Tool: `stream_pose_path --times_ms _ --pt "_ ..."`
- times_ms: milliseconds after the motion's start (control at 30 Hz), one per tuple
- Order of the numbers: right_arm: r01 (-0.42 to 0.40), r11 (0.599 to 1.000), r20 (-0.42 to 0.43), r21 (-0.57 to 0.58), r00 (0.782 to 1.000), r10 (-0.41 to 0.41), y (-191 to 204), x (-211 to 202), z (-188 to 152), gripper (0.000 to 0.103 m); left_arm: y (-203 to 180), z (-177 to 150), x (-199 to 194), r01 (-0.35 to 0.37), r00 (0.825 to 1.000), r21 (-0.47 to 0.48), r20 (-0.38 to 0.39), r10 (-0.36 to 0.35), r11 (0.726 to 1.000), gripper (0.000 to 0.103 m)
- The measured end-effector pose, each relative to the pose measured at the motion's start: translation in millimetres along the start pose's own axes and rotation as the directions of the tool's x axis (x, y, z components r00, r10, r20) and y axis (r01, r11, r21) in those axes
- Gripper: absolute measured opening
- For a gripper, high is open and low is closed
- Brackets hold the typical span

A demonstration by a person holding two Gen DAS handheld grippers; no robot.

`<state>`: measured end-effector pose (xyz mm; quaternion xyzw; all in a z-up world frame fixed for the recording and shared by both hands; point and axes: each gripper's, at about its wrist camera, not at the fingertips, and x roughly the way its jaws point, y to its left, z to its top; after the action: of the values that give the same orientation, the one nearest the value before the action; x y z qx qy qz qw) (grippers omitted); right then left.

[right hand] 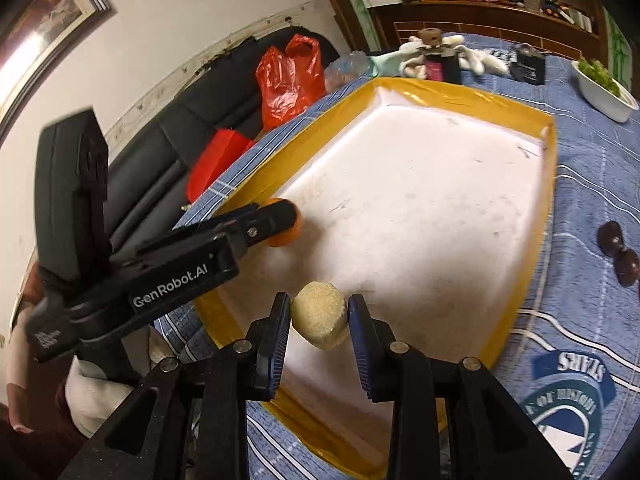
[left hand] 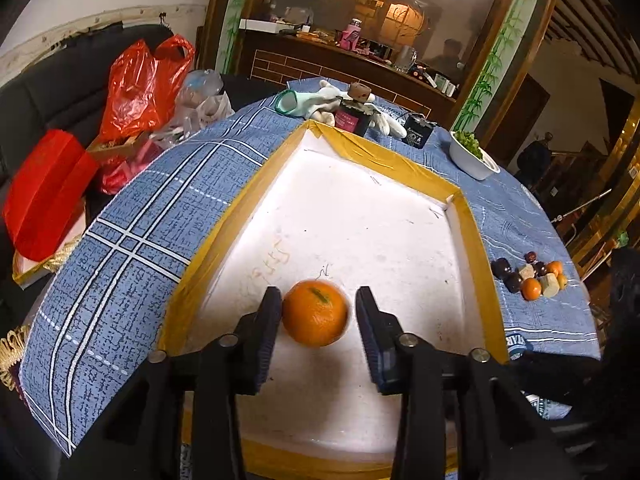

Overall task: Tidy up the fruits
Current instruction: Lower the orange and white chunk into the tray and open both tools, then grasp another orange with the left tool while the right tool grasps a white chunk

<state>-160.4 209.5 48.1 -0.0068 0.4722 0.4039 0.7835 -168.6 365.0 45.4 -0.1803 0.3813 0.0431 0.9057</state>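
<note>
The left gripper (left hand: 316,312) hangs over the white tray (left hand: 256,184) with an orange (left hand: 315,312) between its jaws; the left pad touches the fruit, but a clear gap shows at the right pad, so the jaws stand spread and the orange looks released onto the tray floor near the left wall. The right gripper (right hand: 319,320) is pinching a pale, sugary-looking lump (right hand: 320,315), both pads against it, low over the near end of the same tray; whether the lump touches the floor cannot be told. In the right wrist view the orange (right hand: 286,236) shows partly hidden behind the left gripper's finger. So the sorting seems to be at an early stage: one orange is in the tray and the lump is about to join it, while the rest of the tray is bare. Still out on the blue cloth (left hand: 132,240), to the right of the tray, lies a small pile (left hand: 528,276) of dark fruits, small oranges and more pale lumps, all yet to be moved. A white bowl (left hand: 472,160) of greens stands farther back, untouched.
</note>
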Motion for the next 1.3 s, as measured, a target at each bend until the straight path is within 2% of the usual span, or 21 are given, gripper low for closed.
stream_pose_path --times_ms 67,133,233,333,467,600,700,800,900,967,1067,1200,1300 --pt "0.003 1.0 0.0 -0.018 1.0 -0.003 6 2 0 0.046 1 2 -5 -0.006 1.0 -0.013 0.018 0.006 1.0 0.057" --pt "0.011 0.999 0.011 -0.034 1.0 -0.011 10 -3 0 0.055 1 5 -14 -0.006 0.999 -0.024 0.044 0.007 1.0 0.062" --pt "0.015 0.999 0.045 -0.043 0.999 -0.013 12 -19 -2 0.056 2 8 -27 0.001 0.997 -0.041 0.08 0.003 0.999 0.07" --pt "0.028 0.999 0.094 -0.034 0.995 -0.024 4 -44 -10 0.056 -5 10 -35 0.005 0.995 -0.036 0.098 -0.002 0.999 0.071" --pt "0.106 0.994 0.158 0.006 0.982 -0.105 -25 -84 -33 0.056 -30 10 -40 0.024 0.995 0.02 0.093 -0.026 1.0 0.073" --pt "0.211 0.969 0.192 0.132 0.953 -0.234 -85 -132 -60 0.056 -63 6 -39 0.062 0.994 0.085 0.083 -0.069 0.994 0.079" --pt "0.321 0.916 0.179 0.24 0.913 -0.366 -141 -161 -72 0.056 -94 -1 -31 0.095 0.994 0.141 0.046 -0.102 0.986 0.08" --pt "0.387 0.863 0.164 0.326 0.875 -0.455 -189 -180 -72 0.056 -127 -9 -19 0.133 0.991 0.195 -0.003 -0.135 0.972 0.08" --pt "0.414 0.829 0.164 0.375 0.851 -0.499 -227 -188 -62 0.056 -162 -14 -7 0.201 0.98 0.247 -0.06 -0.192 0.948 0.08" --pt "0.414 0.816 0.166 0.403 0.844 -0.51 -241 -190 -56 0.056 -183 -15 3 0.238 0.971 0.269 -0.094 -0.22 0.933 0.08" --pt "0.392 0.803 0.173 0.449 0.844 -0.508 -267 -188 -44 0.056 -212 -16 17 0.274 0.961 0.308 -0.124 -0.248 0.911 0.08" --pt "0.357 0.8 0.154 0.481 0.864 -0.479 -289 -172 -34 0.056 -249 -22 37 0.29 0.956 0.391 -0.156 -0.248 0.873 0.08" --pt "0.34 0.807 0.154 0.484 0.874 -0.46 -294 -162 -37 0.056 -273 -26 54 0.295 0.955 0.454 -0.178 -0.239 0.841 0.074"
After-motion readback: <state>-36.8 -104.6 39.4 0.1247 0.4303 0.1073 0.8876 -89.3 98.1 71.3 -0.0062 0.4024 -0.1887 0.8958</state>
